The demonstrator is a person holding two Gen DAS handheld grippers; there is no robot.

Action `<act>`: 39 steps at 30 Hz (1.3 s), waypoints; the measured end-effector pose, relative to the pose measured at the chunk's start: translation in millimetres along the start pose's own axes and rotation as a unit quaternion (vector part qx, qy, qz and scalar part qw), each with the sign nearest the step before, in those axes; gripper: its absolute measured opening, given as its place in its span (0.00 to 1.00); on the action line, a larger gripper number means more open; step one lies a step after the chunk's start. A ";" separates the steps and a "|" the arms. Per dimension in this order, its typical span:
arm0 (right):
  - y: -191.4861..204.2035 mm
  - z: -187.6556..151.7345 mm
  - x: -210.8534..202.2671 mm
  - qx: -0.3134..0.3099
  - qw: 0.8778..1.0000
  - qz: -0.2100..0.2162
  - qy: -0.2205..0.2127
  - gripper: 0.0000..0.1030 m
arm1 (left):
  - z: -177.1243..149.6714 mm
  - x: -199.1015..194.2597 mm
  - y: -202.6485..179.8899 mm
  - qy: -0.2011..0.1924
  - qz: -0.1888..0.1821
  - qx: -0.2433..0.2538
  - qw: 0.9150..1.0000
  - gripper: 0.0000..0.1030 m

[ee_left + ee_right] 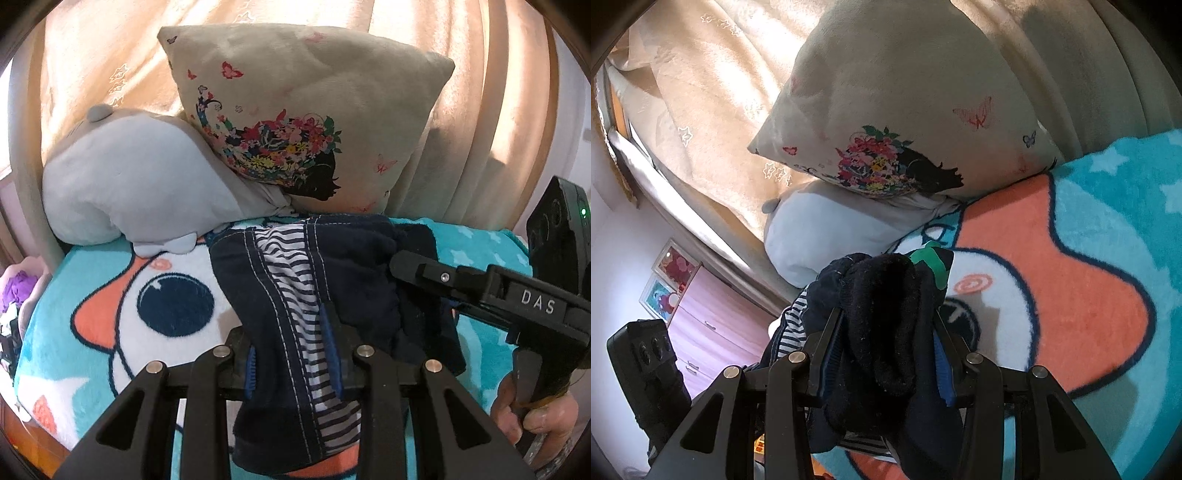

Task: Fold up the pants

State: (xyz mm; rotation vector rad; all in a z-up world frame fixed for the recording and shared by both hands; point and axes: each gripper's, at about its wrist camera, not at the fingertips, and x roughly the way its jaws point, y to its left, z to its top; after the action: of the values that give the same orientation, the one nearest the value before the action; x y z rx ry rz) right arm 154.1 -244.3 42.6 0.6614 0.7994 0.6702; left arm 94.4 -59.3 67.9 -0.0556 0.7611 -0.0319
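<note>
The pants point(295, 280) are dark navy with a white-and-navy striped side panel. They hang bunched above a cartoon blanket point(122, 306). My left gripper point(291, 354) is shut on the striped part of the pants. My right gripper point(882, 350) is shut on a thick dark fold of the same pants point(882, 314), with a green patch showing at its top. The right gripper also shows in the left wrist view point(402, 264), gripping the pants' right side, with the holding hand at the lower right.
A beige butterfly-print pillow point(306, 110) leans on a pale blue plush toy point(136, 184) at the bed's head, in front of tan curtains point(92, 66). In the right wrist view the blanket point(1071, 280) spreads to the right, and pink drawers point(709, 325) stand at the left.
</note>
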 end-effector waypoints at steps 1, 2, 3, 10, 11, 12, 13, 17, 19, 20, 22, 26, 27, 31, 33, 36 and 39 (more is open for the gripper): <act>0.2 2.0 0.9 -0.001 1.000 -0.001 -0.001 0.46 | 1.2 1.9 -0.4 0.001 0.001 0.000 1.000 0.28; 0.2 4.5 1.8 -0.004 1.000 -0.004 -0.001 0.46 | 2.3 4.9 -0.9 0.003 0.002 0.001 1.000 0.28; 0.0 6.1 2.8 -0.006 1.000 -0.005 -0.002 0.46 | 3.2 7.5 -1.3 0.005 0.003 0.002 1.000 0.28; -7.6 17.7 16.7 -0.006 1.000 -0.014 0.002 0.46 | 8.2 32.6 -2.3 0.019 0.008 0.002 1.000 0.28; -9.0 19.5 19.0 -0.005 1.000 -0.016 0.003 0.46 | 9.1 36.7 -1.8 0.022 0.008 0.000 1.000 0.28; -10.6 21.5 21.8 -0.005 1.000 -0.018 0.005 0.46 | 9.7 40.0 -1.4 0.023 0.007 -0.001 1.000 0.28; -11.5 22.6 23.5 -0.006 1.000 -0.019 0.006 0.46 | 10.5 43.4 -1.0 0.025 0.007 -0.002 1.000 0.28; -16.8 30.8 36.1 -0.007 0.999 -0.028 0.014 0.46 | 16.9 58.6 5.1 0.036 0.006 -0.009 0.999 0.28; -18.7 33.1 39.9 -0.006 0.999 -0.029 0.016 0.46 | 19.4 65.1 7.4 0.041 0.006 -0.011 0.999 0.28; -19.5 34.7 42.3 -0.006 0.999 -0.030 0.016 0.46 | 20.5 67.2 8.8 0.044 0.005 -0.012 0.999 0.28; -20.9 37.5 46.1 -0.006 0.999 -0.030 0.017 0.46 | 22.8 72.6 12.0 0.050 0.002 -0.016 0.999 0.28; -22.7 44.0 52.3 -0.005 0.999 -0.032 0.018 0.46 | 29.0 84.5 18.9 0.059 -0.005 -0.027 0.998 0.28; -22.4 45.6 53.8 -0.006 0.999 -0.032 0.018 0.46 | 30.3 86.5 19.9 0.060 -0.006 -0.029 0.998 0.28; -20.1 53.0 58.1 -0.011 0.999 -0.035 0.017 0.46 | 34.7 96.1 22.8 0.064 -0.010 -0.036 0.997 0.28; -20.3 56.5 60.5 -0.014 0.999 -0.038 0.015 0.46 | 37.0 102.1 22.9 0.068 -0.010 -0.038 0.997 0.28; -25.1 58.8 64.6 -0.013 0.999 -0.048 0.017 0.46 | 36.8 113.2 25.0 0.081 -0.012 -0.042 0.996 0.28; -34.6 58.2 67.1 -0.005 0.997 -0.070 0.018 0.47 | 33.1 123.1 29.2 0.095 -0.015 -0.049 0.994 0.28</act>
State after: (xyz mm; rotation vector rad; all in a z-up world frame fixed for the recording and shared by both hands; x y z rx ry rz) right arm 245.7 -231.1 19.6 0.5801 0.8673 0.5607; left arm 206.6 -35.0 5.3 -0.1583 0.9526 -0.0286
